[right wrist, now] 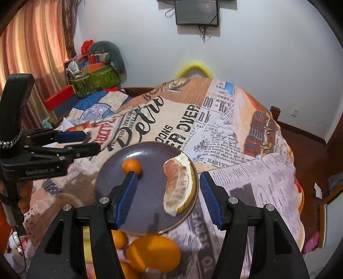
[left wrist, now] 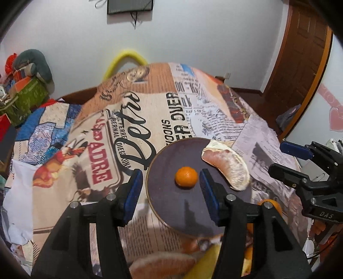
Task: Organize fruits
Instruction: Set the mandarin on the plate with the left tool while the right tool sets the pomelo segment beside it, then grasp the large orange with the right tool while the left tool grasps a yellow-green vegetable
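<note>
White walls and a wall-mounted dark screen back a table draped in a newspaper-print cloth, and on it we see a round dark purple plate. We read the plate as the collecting spot for the fruit. A small orange mandarin sits near its middle, and a large peeled pale-pink pomelo segment lies at about 2 o'clock from it, its end reaching past the rim.

Our left hand-held gripper hangs over the plate with its blue pads spread wide and nothing between them; the mandarin lies just beyond the gap, close to the right pad, apart from both. Our right hand-held gripper is likewise spread and empty, straddling the pomelo segment's near end from above. We judge that both are held wide to frame fruit without crushing it.

More fruit waits off the plate at 6 o'clock: a big orange and smaller orange pieces, blurred, beside something yellow that we cannot identify. We take those as the remaining work, and the spare plate surface at 9 o'clock as room for them.
</note>
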Motion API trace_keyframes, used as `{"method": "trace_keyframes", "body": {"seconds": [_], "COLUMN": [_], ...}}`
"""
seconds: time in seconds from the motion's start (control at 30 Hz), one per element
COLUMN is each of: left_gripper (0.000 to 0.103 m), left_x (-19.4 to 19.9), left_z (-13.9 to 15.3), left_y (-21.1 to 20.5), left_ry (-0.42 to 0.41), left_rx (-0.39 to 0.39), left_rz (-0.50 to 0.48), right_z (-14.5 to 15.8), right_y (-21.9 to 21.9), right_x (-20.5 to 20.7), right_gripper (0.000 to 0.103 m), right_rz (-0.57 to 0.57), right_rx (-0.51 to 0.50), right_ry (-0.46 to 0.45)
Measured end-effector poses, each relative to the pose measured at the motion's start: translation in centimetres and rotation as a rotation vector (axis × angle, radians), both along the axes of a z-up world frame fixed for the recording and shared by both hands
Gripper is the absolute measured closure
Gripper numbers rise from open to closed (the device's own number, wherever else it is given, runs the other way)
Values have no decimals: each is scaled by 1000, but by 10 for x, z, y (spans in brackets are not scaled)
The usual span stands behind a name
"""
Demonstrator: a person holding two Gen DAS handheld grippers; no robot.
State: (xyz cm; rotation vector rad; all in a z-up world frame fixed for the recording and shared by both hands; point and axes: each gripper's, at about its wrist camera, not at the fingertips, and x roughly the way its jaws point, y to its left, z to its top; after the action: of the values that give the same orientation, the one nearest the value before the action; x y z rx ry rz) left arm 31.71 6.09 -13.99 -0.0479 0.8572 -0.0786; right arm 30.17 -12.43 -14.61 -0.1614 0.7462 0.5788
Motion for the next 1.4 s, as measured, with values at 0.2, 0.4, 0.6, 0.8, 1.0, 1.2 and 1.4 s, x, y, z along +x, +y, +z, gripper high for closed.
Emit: {"method": "trace_keyframes", "body": {"seconds": [0.2,0.4,0.6,0.8,1.0,1.2,1.4], "left_gripper": [48,48,48,48,48,59,74], "left_x": [-45,-83,-116,-138,-146,-147,-149], "left_z": [22,31,23,2,-24,-44,-55], "left_y": [-6,-11,-16,-22,-34,-42,-46], "left_ry": [-60,-90,-95,-70,-8,41,77], "left_rx": [25,4,-18,-36,-60,-74,-82], "left_rz": [-10,-21,-17,-18,-64,-113,-158], "right_z": [12,15,3,-19,-47,-65,-72], "right_y": [-11,-22,-26,-24,-22,-14,-8], "right_x": [-33,-65,-101,-121,-127,-128,-121], "right_gripper": [44,42,39,38,38,38,38], "right_rz": [-22,-46,-58,-47,-67,-49,-35], "right_rx": [15,42,5,0,22,4,-14], "right_ry": [-40,-54,-68,-24,55,98,116]}}
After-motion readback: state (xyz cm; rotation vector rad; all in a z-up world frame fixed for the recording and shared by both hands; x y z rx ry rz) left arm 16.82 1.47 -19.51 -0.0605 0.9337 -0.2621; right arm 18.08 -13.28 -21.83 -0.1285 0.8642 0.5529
